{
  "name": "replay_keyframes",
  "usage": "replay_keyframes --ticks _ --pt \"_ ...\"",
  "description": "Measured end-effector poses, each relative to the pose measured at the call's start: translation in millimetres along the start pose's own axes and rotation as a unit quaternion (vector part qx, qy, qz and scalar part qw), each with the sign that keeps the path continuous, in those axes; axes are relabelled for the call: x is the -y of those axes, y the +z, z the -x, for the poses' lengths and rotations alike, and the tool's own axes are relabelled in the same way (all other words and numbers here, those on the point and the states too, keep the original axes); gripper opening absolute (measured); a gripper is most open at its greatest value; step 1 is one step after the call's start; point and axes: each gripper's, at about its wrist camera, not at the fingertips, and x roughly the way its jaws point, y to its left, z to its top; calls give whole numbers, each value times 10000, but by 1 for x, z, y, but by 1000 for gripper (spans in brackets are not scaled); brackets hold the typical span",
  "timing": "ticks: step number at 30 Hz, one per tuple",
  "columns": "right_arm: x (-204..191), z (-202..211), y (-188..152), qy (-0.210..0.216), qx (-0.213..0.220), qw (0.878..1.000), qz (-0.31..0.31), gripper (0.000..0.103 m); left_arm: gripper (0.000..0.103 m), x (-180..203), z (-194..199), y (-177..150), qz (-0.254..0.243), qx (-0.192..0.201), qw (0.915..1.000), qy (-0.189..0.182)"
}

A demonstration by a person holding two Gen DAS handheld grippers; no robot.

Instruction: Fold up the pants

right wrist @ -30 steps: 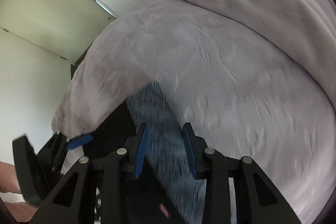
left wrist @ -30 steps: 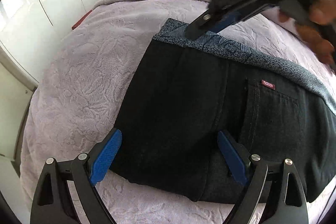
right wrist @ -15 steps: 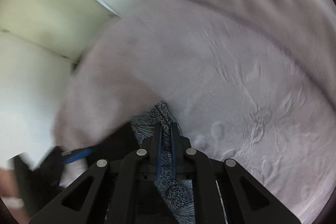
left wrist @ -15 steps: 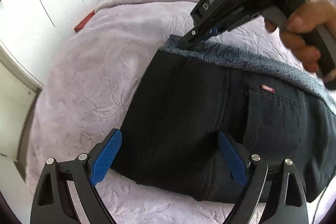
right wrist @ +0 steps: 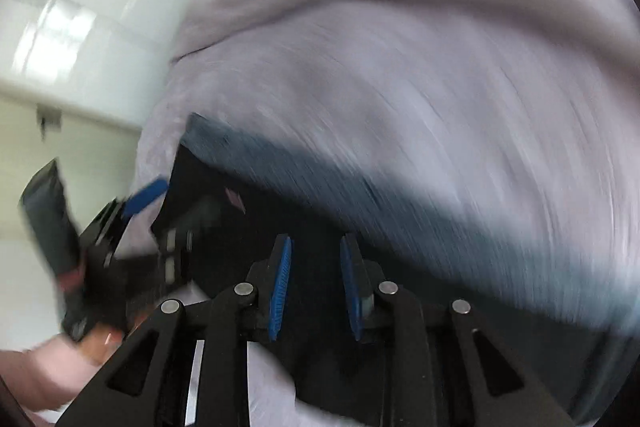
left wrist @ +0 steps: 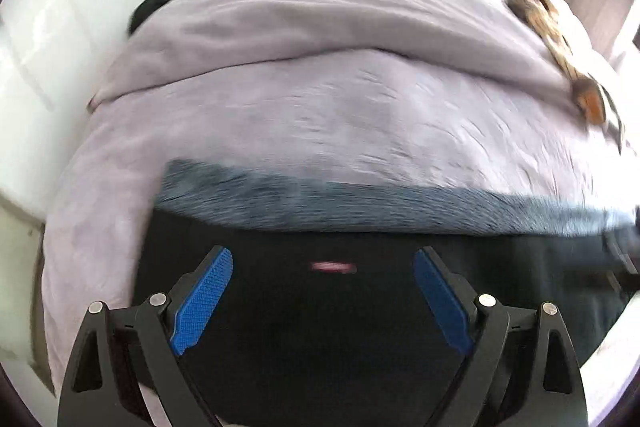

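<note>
The left tool point(left wrist: 322, 301) has its blue pads spread wide; the right tool point(right wrist: 316, 285) is parted narrowly, gripping nothing.

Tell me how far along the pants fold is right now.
Done: the black pants with a grey patterned waistband lie as a compact folded block on the lilac textured bedspread.

In hand: nothing. The left gripper is wide open over the red label, and the right gripper is open, with no cloth between its pads.

Left: any further fold or smoothing; blur hides wrinkles.
</note>
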Motion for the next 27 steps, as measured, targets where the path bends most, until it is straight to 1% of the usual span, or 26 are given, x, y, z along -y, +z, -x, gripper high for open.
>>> replay_keyframes --ticks 1,2,3,4,6,8,9,10,12,13,15,16,19,21,22,23,25,27 --pt "19 9 -23 160 43 9991 -379 28 93 15 -7 1 -168 -33 9998 93" --pt "39 18 -50 344 75 9962 -802 29 93 23 -22 -3 -305 -122 9991 265" --pt "57 22 -78 514 60 9912 -1221 29 93 22 -34 -7 -299 -285 9985 348" --pt "57 16 -97 598 52 9875 -1460 29 95 20 -44 -10 -210 -377 9986 297" --pt "85 11 -143 835 -12 9721 -2192 29 98 15 -47 -12 -131 -291 9991 265" --pt "103 5 -169 1066 51 9589 -2629 29 98 15 -45 -11 -181 -332 9990 245" --pt "107 4 -173 1149 124 9552 -2725 29 98 14 -45 -10 -173 -352 9990 224" --pt "114 3 -177 1290 281 9486 -2875 29 99 14 -46 -9 -164 -360 9990 215" --pt "123 1 -178 1430 422 9412 -3031 29 100 13 -47 -9 -174 -350 9989 274" --pt "124 -7 -182 1452 431 9391 -3086 29 100 14 -51 -5 -179 -357 9987 308" --pt "130 -7 -185 1618 526 9290 -3286 29 100 17 -54 -2 -179 -375 9986 332" --pt "129 -6 -188 1684 577 9270 -3301 29 100 18 -53 -2 -174 -383 9986 329" --pt "127 1 -193 1815 730 9271 -3196 30 100 30 -51 2 -147 -430 9984 339" --pt "127 7 -203 1649 678 9306 -3197 30 100 30 -43 5 -102 -437 9985 309" --pt "129 11 -207 1456 670 9344 -3181 30 100 33 -36 7 -125 -381 9988 272" --pt "132 17 -212 1352 723 9356 -3180 30 100 38 -29 8 -175 -283 9992 219" --pt "138 20 -217 1304 899 9317 -3268 33 100 53 -17 13 -324 -115 9994 75" --pt "147 23 -216 1375 1117 9224 -3433 39 100 73 -17 20 -451 -63 9990 -41"
